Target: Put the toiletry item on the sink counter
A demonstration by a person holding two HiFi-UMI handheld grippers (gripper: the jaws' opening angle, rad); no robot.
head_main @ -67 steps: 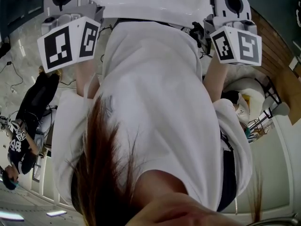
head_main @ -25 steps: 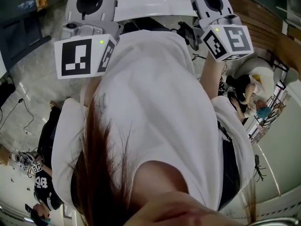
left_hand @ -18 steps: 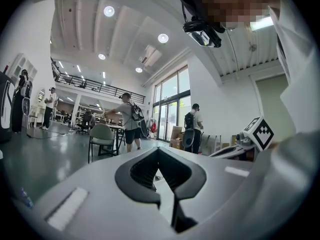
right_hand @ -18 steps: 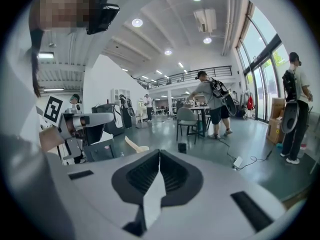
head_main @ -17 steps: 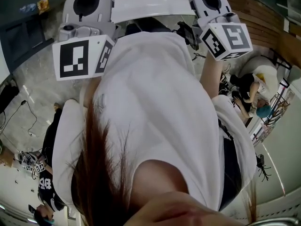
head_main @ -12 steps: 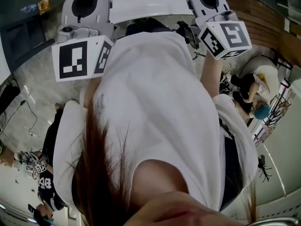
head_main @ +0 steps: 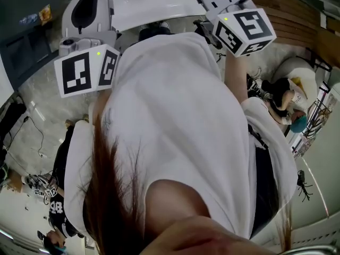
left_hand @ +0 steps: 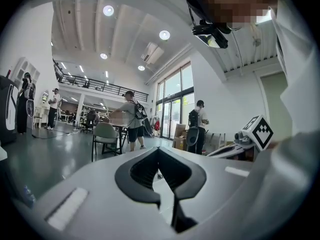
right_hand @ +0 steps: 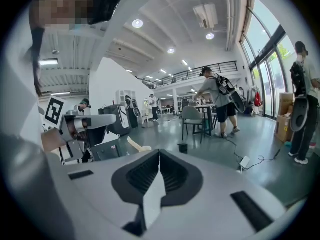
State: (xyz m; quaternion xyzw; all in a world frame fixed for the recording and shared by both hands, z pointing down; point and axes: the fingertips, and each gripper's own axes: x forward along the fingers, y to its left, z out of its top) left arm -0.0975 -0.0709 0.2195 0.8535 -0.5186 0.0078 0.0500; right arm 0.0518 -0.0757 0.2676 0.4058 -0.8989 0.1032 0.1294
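A white shirt point(head_main: 175, 126) fills the head view. Both hands are raised in front of it, well apart, and the bare right forearm point(head_main: 236, 84) runs up along the shirt's edge toward the right gripper point(right_hand: 159, 154). The left gripper point(left_hand: 159, 154) points level across a big hall, while the right one tips slightly down toward the floor point(right_hand: 260, 134). Each gripper view catches the other's marker cube off to one side (left cube point(head_main: 87, 70), right cube point(head_main: 244, 31)). Both pairs of jaws are pressed together with nothing between them. The toiletry item shows in no view. Compared with half a second ago, the right cube sits a little higher and further left in the head view. The left cube sits slightly lower, and the floor behind them has slid across the frame too.
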